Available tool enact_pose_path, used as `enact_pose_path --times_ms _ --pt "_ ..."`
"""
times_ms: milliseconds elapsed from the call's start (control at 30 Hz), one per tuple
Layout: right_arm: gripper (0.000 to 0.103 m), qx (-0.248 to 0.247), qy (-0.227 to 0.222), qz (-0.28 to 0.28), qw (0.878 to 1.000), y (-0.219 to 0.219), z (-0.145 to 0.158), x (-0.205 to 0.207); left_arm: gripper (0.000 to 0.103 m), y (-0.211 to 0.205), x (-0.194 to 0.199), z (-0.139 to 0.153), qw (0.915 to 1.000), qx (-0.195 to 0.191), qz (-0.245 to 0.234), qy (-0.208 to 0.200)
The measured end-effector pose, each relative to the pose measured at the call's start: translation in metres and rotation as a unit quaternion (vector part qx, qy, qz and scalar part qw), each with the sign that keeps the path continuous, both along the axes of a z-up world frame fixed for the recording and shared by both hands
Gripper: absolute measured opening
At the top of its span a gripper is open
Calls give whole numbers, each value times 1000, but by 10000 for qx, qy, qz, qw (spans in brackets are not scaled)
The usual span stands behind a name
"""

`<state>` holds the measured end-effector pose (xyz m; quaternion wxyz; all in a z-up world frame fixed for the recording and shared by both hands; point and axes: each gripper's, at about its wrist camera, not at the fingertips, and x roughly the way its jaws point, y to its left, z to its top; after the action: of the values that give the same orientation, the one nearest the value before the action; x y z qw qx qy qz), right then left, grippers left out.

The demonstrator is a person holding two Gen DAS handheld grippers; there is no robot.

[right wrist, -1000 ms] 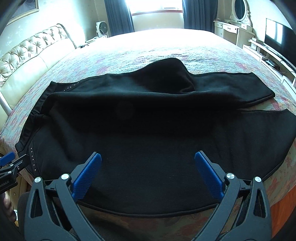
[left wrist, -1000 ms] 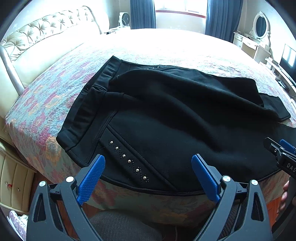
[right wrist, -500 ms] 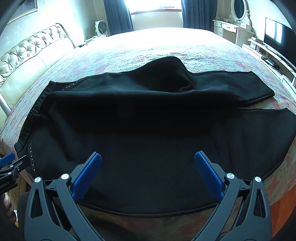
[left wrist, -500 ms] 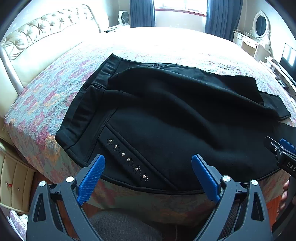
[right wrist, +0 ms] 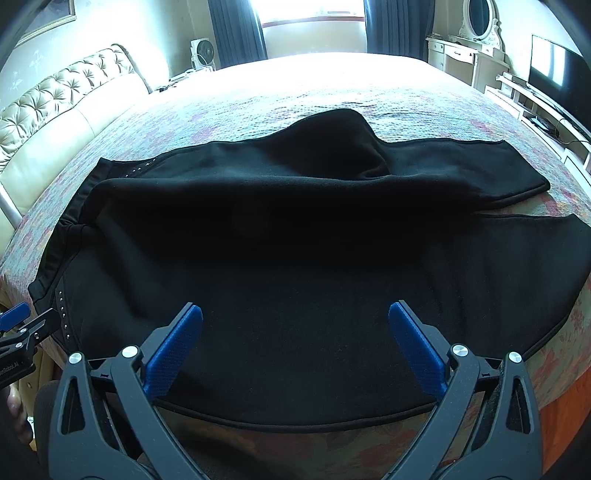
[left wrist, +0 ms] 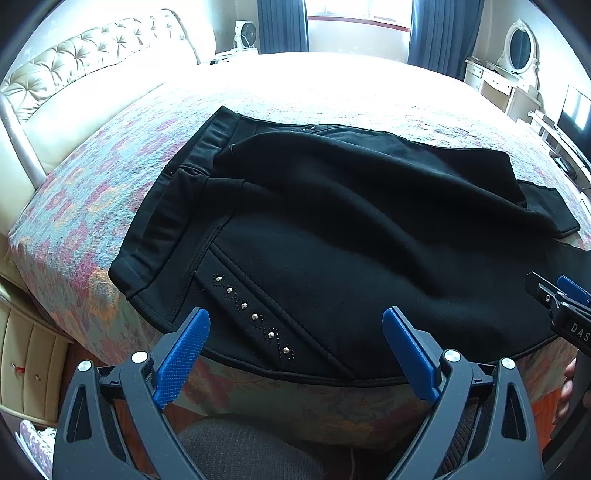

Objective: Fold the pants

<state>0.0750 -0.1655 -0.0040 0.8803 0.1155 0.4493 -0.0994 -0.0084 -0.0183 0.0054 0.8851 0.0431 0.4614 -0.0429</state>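
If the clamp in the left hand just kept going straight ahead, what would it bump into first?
Most likely the black pants, near the row of silver studs by the waistband end. The left gripper has its jaws open, nothing between them, at the bed's near edge; depth is hard to judge.

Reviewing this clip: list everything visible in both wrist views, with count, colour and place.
pants: one, black, spread across the near edge of the bed, waistband to the left
stud trim: one diagonal row, silver, near hip of the pants
bed: one, floral pink and blue cover, fills the scene
headboard: one, cream tufted, left
fan: one, white, far left corner
curtains: two, dark blue, either side of the window
dressing table: one, white with oval mirror, far right
television: one, black, right wall
left gripper: one, black with blue pads, open above the near hem
right gripper: one, same colours, open above the pants
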Motion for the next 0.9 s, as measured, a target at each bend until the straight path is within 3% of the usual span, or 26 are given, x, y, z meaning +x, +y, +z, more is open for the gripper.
enact_pose_path --times_ms 900 --pt "101 22 36 31 10000 4 -3 2 94 -1 0 -2 10000 8 -26 26"
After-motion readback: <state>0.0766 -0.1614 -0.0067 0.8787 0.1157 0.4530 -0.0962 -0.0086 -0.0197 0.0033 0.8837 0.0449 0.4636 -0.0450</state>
